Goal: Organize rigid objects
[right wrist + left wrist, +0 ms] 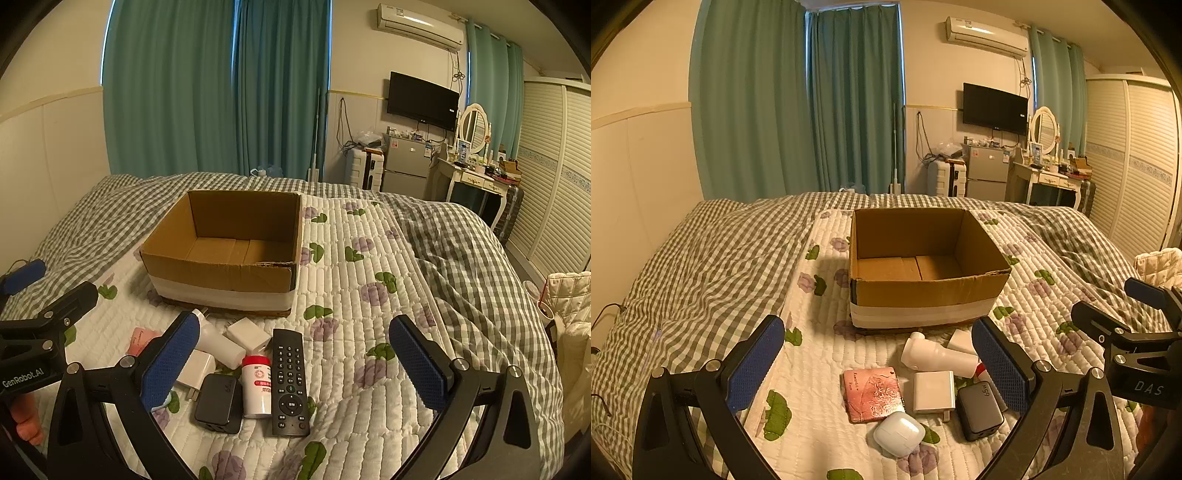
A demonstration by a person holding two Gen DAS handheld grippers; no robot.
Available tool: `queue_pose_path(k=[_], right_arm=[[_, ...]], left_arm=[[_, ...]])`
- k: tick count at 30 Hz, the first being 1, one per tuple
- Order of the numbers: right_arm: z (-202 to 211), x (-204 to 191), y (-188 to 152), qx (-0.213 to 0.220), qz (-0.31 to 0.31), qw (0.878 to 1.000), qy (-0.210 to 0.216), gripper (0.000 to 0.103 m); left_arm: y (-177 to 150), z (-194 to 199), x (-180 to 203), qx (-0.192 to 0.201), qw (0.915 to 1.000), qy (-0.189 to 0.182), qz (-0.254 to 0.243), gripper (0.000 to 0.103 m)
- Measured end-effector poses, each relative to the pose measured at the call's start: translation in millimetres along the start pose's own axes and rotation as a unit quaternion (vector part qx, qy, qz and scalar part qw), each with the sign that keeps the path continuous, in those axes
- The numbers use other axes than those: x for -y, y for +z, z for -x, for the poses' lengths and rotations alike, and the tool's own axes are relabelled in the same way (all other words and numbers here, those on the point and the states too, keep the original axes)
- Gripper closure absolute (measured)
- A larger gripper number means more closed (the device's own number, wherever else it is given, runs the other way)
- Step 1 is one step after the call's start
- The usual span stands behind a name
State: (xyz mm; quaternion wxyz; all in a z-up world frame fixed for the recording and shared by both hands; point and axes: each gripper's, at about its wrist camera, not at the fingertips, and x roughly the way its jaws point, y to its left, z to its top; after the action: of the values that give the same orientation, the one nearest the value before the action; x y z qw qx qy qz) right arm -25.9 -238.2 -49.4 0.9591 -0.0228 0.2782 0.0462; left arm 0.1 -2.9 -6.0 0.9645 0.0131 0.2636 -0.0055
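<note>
An open cardboard box (923,291) (221,277) stands on the bed, nothing visible inside it. In front of it lie a pink card case (873,393), a white earbud case (899,434), a white charger (932,391), a dark charger (979,411) (218,402), a white bottle lying down (934,356) (218,343), a red-capped pill bottle (256,386) and a black remote (290,382). My left gripper (879,363) is open above the small objects. My right gripper (295,363) is open above the remote and pill bottle.
The bed carries a floral quilted pad (354,280) over a checked cover (701,258). A wall is on the left, a wardrobe (1137,158) on the right. A white jacket (569,302) sits at the bed's right edge.
</note>
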Motion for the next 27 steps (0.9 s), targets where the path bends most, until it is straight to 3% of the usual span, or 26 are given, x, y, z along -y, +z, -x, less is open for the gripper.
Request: queue_pose_path(k=[27], right_arm=[[3.1, -2.8, 2.9, 0.000, 0.011, 1.000, 0.000, 0.000]], left_arm=[[6.3, 4.2, -2.4, 0.003, 0.9999, -0.005, 0.010, 0.000]])
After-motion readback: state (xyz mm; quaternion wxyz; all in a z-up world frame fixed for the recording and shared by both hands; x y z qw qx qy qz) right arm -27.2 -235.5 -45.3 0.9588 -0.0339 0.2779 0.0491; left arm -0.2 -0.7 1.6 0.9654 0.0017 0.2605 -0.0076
